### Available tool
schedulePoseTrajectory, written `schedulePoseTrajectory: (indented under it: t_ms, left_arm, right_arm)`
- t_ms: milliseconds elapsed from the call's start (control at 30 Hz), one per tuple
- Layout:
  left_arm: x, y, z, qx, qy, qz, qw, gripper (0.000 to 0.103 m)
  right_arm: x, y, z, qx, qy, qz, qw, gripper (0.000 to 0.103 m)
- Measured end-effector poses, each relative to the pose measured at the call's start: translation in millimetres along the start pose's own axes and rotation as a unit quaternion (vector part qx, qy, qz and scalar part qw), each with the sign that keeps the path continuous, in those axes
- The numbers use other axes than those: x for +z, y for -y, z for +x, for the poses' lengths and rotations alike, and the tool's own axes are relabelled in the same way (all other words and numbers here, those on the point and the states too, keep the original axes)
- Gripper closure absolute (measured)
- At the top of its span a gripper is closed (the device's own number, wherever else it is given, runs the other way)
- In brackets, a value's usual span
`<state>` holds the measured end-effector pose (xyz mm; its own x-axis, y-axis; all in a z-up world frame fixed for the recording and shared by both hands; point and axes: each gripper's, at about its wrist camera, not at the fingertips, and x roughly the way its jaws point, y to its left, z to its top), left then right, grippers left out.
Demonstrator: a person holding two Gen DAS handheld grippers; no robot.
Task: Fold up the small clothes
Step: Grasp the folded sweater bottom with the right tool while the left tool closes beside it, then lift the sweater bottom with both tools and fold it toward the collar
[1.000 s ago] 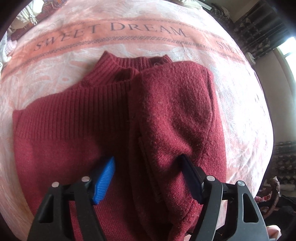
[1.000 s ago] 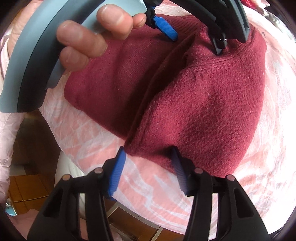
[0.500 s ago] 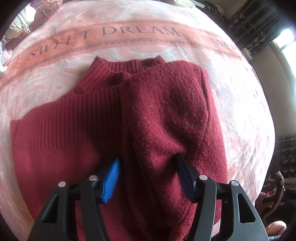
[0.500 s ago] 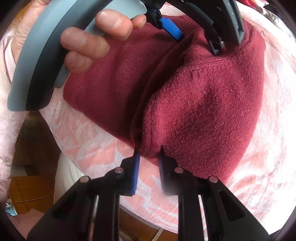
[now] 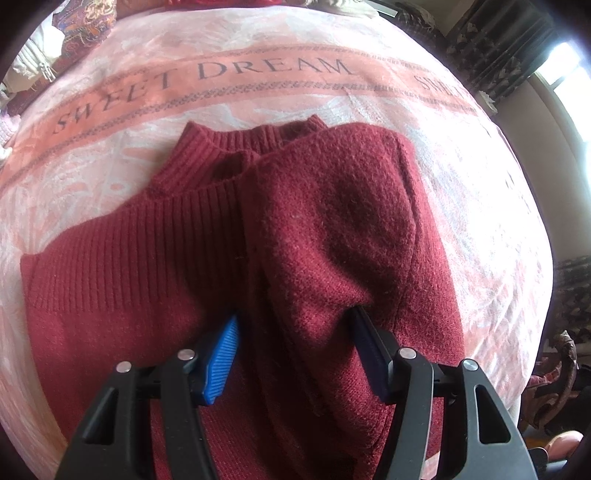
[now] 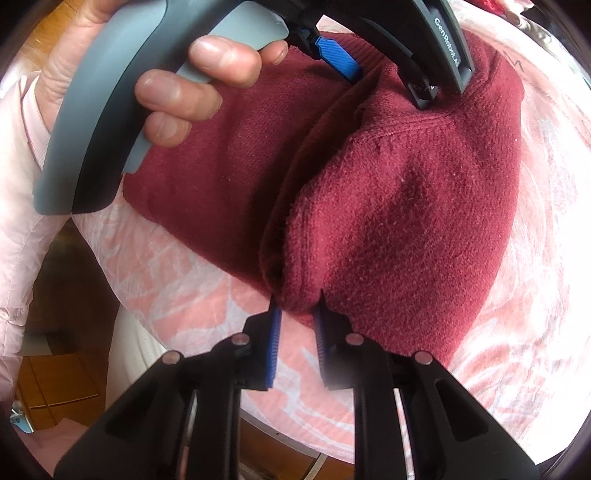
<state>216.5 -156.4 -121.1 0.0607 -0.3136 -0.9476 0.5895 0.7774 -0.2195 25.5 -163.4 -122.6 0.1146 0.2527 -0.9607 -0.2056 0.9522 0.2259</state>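
A dark red knit sweater [image 5: 184,258] lies on a pink bedspread, its right side folded over the middle, ribbed collar [image 5: 207,147] at the far end. My left gripper [image 5: 291,332] is closing around a bunched fold of the sweater, its blue pads pressing into the knit. My right gripper [image 6: 297,314] is shut on the folded hem edge of the sweater [image 6: 388,206] near the bed's edge. The left gripper [image 6: 384,74] also shows at the top of the right wrist view, held by a hand [image 6: 199,85].
The pink bedspread [image 5: 258,77] reads "SWEET DREAM". The bed's edge and a wooden floor [image 6: 55,384] lie below the right gripper. Patterned cloth [image 5: 85,22] sits at the far left; dark curtains and a window [image 5: 554,62] at the far right.
The right gripper closed on the sweater's hem edge. The left gripper's jaws narrowed around the bunched fold and the folded fabric has puffed up between them.
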Motion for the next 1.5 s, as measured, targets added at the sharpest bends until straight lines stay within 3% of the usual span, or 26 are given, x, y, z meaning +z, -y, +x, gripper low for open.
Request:
schedulePoseTrajectory:
  t_ms: [200, 333, 600, 633, 700, 733, 867, 1000, 1167, 1333, 1500]
  left_arm:
    - [-1, 4, 0, 0.011, 0.006, 0.016, 0.9998, 0.040]
    - [-2, 9, 0, 0.039, 0.018, 0.035, 0.9985, 0.033]
    - [-13, -2, -7, 0.040, 0.044, 0.012, 0.9981, 0.033]
    - [-14, -3, -7, 0.036, 0.045, 0.009, 0.9983, 0.035]
    - [-18, -5, -9, 0.015, 0.044, 0.004, 0.9989, 0.049]
    - [-19, -5, -10, -0.004, 0.042, 0.001, 0.9991, 0.062]
    - [-22, 3, -19, 0.013, 0.054, 0.014, 0.9983, 0.083]
    - [-22, -3, -32, -0.008, 0.065, -0.001, 0.9979, 0.087]
    - [-24, -13, -69, -0.045, 0.107, -0.018, 0.9930, 0.090]
    - [-26, -34, -122, -0.035, 0.154, -0.025, 0.9872, 0.093]
    - [-37, -79, -159, -0.006, 0.175, -0.055, 0.9830, 0.100]
  right_arm:
    - [1, 1, 2, 0.002, 0.000, 0.001, 1.000, 0.087]
    - [0, 1, 4, 0.002, 0.000, 0.002, 1.000, 0.087]
    - [0, -4, 2, -0.004, 0.003, 0.005, 1.000, 0.091]
    - [-1, -4, 2, -0.004, 0.003, 0.006, 1.000, 0.091]
    - [-1, -4, 1, -0.003, 0.003, 0.007, 1.000, 0.092]
    - [-1, -4, 0, -0.001, 0.004, 0.009, 1.000, 0.093]
    - [-2, -7, -11, 0.015, 0.016, 0.007, 1.000, 0.094]
    - [-2, -4, -26, 0.049, 0.031, 0.010, 0.998, 0.096]
    - [7, -13, -52, 0.088, 0.063, -0.007, 0.994, 0.096]
    - [29, -42, -71, 0.121, 0.085, -0.047, 0.988, 0.096]
    - [51, -80, -60, 0.132, 0.074, -0.085, 0.985, 0.097]
